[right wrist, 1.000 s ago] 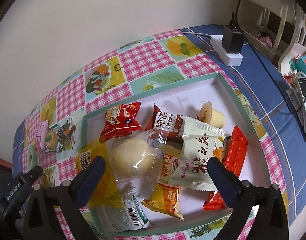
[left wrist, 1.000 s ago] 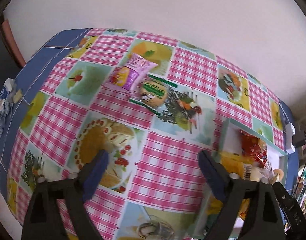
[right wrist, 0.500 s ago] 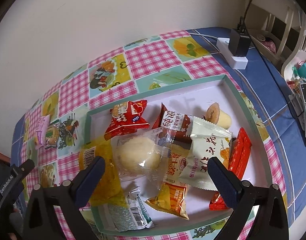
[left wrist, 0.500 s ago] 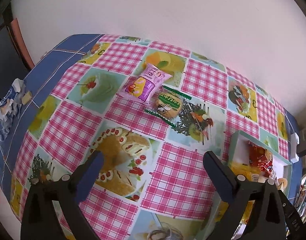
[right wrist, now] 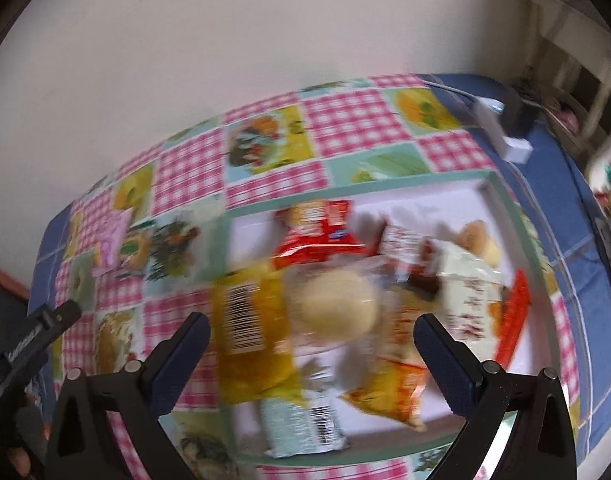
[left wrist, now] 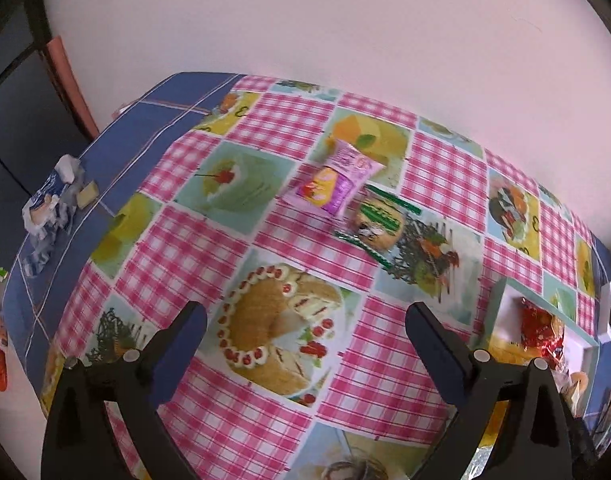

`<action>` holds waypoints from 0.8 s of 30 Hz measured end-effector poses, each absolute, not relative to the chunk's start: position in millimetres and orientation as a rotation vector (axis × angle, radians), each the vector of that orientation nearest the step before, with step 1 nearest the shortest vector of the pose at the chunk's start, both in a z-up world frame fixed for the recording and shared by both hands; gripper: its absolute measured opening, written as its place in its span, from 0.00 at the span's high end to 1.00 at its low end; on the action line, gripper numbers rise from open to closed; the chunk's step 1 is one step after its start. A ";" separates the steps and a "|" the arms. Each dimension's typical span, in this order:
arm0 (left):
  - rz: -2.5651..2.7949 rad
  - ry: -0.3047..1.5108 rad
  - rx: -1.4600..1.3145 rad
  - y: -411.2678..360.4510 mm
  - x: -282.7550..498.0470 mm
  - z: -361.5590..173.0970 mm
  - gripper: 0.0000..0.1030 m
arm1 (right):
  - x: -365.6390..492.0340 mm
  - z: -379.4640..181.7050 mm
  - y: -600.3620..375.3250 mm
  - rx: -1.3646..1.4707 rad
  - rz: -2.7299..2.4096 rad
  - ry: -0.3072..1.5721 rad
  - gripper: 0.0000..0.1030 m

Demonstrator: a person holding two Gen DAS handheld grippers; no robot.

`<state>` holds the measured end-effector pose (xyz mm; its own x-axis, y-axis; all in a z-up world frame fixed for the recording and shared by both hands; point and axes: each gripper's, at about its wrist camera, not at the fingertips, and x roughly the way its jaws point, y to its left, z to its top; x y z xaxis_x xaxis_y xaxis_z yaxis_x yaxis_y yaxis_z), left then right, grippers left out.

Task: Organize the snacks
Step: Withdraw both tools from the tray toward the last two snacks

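While the right wrist view is smeared with blur, I can still read the tray [right wrist: 501, 200], a white bed with a pale green rim lying on the checked tablecloth [left wrist: 289, 120]. Inside it snack packs are heaped: a yellow pack [right wrist: 249, 320] with a barcode on the left, a clear-wrapped round bun [right wrist: 333, 308] in the middle overlapping it, a red pack [right wrist: 317, 232] toward the wall, a white pack [right wrist: 469, 292] and a red stick pack [right wrist: 513, 320] on the right.

My right gripper [right wrist: 311, 356] hangs over the tray's near half, jaws spread wide and holding nothing. My left gripper [left wrist: 305, 344] hovers above bare cloth left of the tray, jaws likewise spread and empty.

Two snacks lie outside the tray, toward the wall: a pink packet [left wrist: 337, 184] and, touching its right corner, a green-edged wrapped cake [left wrist: 379, 220]. Nothing stands between them and my left gripper.

A crumpled blue-and-white wrapper [left wrist: 49, 208] sits at the table's left edge, and a white power strip [right wrist: 505, 136] at the far right.
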<state>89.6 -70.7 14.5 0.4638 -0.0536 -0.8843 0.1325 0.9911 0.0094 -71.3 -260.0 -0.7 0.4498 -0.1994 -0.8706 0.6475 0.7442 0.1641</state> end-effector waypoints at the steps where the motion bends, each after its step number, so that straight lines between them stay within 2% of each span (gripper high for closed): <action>1: -0.106 1.090 0.076 -67.1 91.6 14.5 0.03 | -66.8 -0.2 -252.8 0.508 -0.536 0.975 0.00; 13: 0.028 1.170 0.058 -8.0 117.8 2.9 0.03 | -34.2 -0.2 -194.0 0.408 -0.381 0.989 0.00; 24: -0.006 1.165 0.007 11.1 130.2 0.2 0.03 | -11.6 -11.3 -177.2 0.397 -0.331 1.004 0.00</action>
<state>130.2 11.1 0.2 0.3949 -0.0010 -0.9187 0.0087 1.0000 0.0027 -11.6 -177.2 -11.3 0.4983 -0.0859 -0.8627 0.4440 0.8800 0.1689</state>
